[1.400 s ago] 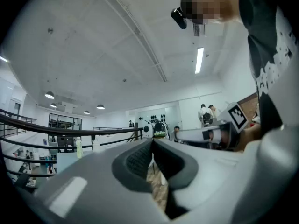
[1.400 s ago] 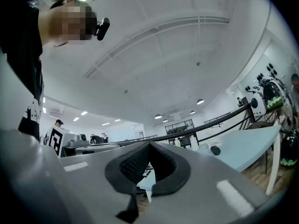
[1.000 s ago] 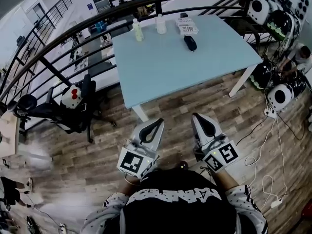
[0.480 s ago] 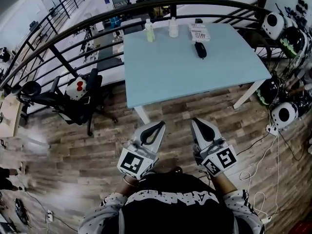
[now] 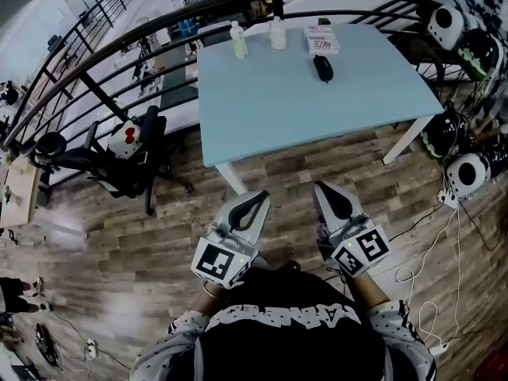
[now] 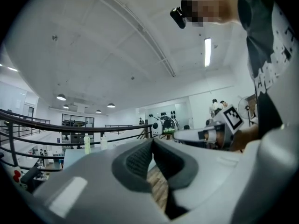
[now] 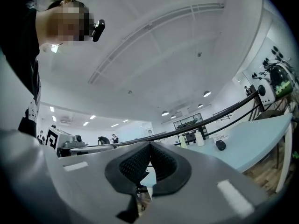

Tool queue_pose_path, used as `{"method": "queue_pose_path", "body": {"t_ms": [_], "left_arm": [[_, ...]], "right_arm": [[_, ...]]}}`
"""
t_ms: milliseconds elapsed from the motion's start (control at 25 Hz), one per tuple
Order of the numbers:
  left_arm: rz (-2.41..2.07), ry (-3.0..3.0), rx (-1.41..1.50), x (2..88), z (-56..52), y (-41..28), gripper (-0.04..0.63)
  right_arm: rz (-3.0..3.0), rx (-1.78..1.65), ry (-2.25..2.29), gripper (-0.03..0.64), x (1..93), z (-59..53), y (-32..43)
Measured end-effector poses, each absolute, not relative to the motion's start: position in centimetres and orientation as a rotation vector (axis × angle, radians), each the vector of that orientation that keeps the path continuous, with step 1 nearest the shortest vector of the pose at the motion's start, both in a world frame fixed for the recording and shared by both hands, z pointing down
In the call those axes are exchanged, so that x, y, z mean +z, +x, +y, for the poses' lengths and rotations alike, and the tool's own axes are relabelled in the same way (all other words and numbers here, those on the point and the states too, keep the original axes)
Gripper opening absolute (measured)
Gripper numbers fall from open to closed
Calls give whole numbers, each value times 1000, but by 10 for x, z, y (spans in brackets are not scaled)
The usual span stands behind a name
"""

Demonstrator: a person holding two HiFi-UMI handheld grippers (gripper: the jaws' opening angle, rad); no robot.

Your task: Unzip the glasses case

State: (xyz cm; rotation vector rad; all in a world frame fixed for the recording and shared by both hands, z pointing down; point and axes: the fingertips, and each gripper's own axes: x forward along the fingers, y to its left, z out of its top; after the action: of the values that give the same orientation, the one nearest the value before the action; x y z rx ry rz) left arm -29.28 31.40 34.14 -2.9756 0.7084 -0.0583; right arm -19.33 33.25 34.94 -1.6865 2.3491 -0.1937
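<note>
Left of the surface (image 5: 262,109) sits an office chair (image 5: 131,161), no obstacle. Left tool (image 5: 255,202) is pinched closed on nothing, short of the surface's near edge. Bottles (image 5: 238,40) and a box (image 5: 322,40) line its far edge, and the glasses case (image 5: 322,67) is on it too, back-right. Probably a light, slidey, semi-stiff shell: pin the body, pinch the zipper pull. Right tool (image 5: 327,195) is closed and empty too.

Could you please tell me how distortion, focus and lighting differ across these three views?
Head view: fisheye bows the table edges, even light. Left gripper view: near jaws soft, ceiling lights bright, corners vignetted. Right gripper view: same vignette; glasses case small but distinct.
</note>
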Motion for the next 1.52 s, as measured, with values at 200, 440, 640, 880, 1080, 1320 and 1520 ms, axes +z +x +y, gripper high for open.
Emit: {"method": "queue_pose_path", "body": {"t_ms": [200, 440, 640, 880, 1080, 1320, 1520], "left_arm": [[674, -2975, -76, 344, 315, -283, 0], [616, -3021, -47, 349, 305, -262, 0], [538, -3048, -11, 354, 284, -228, 0], [462, -3070, 19, 356, 251, -189, 0], [415, -3118, 11, 375, 225, -159, 0], [367, -3117, 8, 381, 196, -127, 0], [379, -3121, -24, 388, 171, -104, 0]], "right_arm": [[2335, -188, -1730, -12, 354, 340, -181], [2297, -204, -1811, -12, 361, 344, -158], [2257, -191, -1892, -12, 364, 337, -127], [2194, -201, -1989, -12, 368, 317, -88], [2158, -222, -2045, -12, 376, 293, -59], [2121, -224, -2102, -12, 382, 270, -25], [2104, -239, -2129, -12, 386, 252, 4]]}}
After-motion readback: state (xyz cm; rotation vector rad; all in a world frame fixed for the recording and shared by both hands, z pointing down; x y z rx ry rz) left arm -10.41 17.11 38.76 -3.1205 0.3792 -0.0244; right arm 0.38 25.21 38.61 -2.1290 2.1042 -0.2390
